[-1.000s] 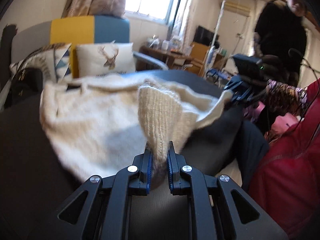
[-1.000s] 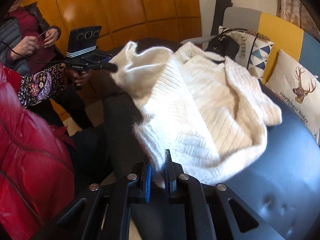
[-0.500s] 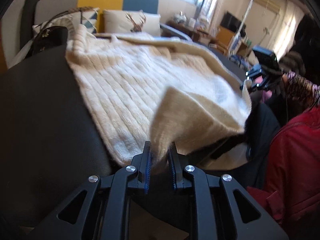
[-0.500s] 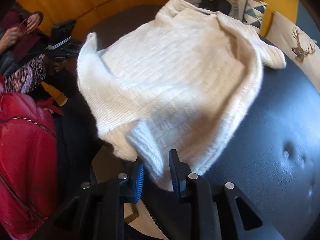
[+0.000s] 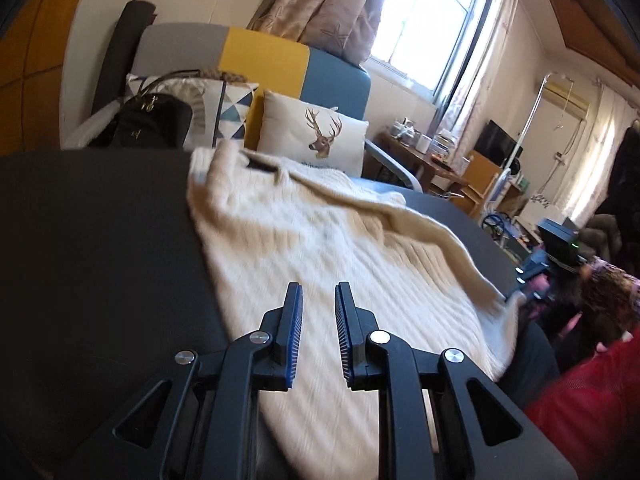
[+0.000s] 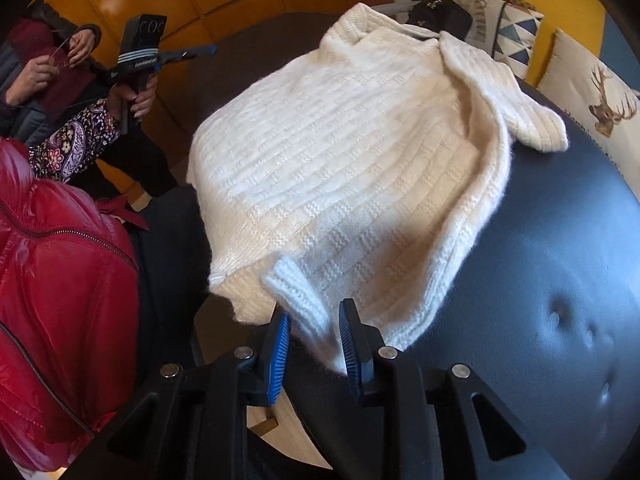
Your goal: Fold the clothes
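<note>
A: Two grippers, and both have just let go! A second ago each was pinching a cuff of the sweater [image 6: 352, 152]; now the left gripper [image 5: 319, 322] has its jaws slightly parted with nothing between them, hovering over the knit.

B: And the right gripper [image 6: 314, 338]?

A: Slightly parted too. The ribbed cuff [image 6: 298, 296] lies loose between its pads, apparently no longer squeezed.

B: So where's the sweater?

A: Spread on the dark table [image 6: 560, 280], hem at the near edge, collar towards the far edge by the black bag [image 6: 440, 16]. One sleeve [image 5: 420, 220] now lies folded across the body.

B: Meaning?

A: The lifted sleeves have come down, so I'd say the sleeve fold is laid. Folding the body comes next.
</note>
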The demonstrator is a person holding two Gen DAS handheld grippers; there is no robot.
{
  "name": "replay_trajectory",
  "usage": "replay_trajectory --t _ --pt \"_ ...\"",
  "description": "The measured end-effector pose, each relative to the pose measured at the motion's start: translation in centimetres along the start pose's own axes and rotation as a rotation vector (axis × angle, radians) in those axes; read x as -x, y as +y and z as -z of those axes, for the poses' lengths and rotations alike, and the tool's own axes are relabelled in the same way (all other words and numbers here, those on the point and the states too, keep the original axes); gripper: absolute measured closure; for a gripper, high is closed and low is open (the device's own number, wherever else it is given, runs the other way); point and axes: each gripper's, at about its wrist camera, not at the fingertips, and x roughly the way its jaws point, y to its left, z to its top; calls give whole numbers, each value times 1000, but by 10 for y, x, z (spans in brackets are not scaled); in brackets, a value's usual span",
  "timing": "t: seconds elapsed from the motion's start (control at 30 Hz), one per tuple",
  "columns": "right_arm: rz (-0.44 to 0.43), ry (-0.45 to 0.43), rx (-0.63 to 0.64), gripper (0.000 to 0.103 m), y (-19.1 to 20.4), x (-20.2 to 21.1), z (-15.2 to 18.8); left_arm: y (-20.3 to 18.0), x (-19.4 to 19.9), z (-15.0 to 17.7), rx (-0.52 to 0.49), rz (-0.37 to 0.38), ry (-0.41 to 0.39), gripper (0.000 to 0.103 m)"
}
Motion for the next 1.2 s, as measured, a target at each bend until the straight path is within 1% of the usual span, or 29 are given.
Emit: replay_trajectory --t 0.07,0.17,0.27,0.33,0.4,0.47,0.53,0.6,0.67,0.73,0.83,0.87,0.97,1.1,1.2 --pt "22 14 -6 79 0 5 3 -14 -34 -9 -19 -42 25 85" --pt "69 28 -27 79 -2 19 12 -28 -94 -21 -6 -118 89 85" --pt "125 -11 -82 79 -10 37 16 -37 -141 -28 -14 -167 148 85" --pt "159 -53 -124 79 -15 46 11 -39 -165 -29 -46 -236 184 85" --pt "204 -82 -152 79 -20 50 0 -38 -183 -28 -74 -305 220 85" --pt "220 -103 -176 79 -24 43 -18 -35 -190 -26 -75 -339 234 85" --pt "222 -135 -197 79 -27 29 -45 -35 -186 -24 -70 -345 220 84" --pt "221 -170 -217 79 -29 14 -72 -35 -184 -21 -75 -360 211 79" --pt "221 -204 -237 79 -32 -2 -100 -36 -182 -20 -72 -360 205 78" --pt "313 -217 -228 79 -32 -23 -133 -35 -181 -21 -63 -358 202 77" --pt "399 -227 -265 79 -45 -57 -170 -35 -181 -21 -56 -361 199 77" --pt "425 -231 -278 79 -51 -69 -181 -35 -181 -21 -54 -362 198 75" --pt "429 -240 -362 79 -68 -95 -200 -37 -183 -19 -70 -378 201 71" --pt "488 -232 -387 79 -81 -125 -217 -40 -186 -18 -90 -396 204 68" --pt "523 -242 -405 79 -98 -134 -222 -37 -186 -18 -77 -385 198 66"
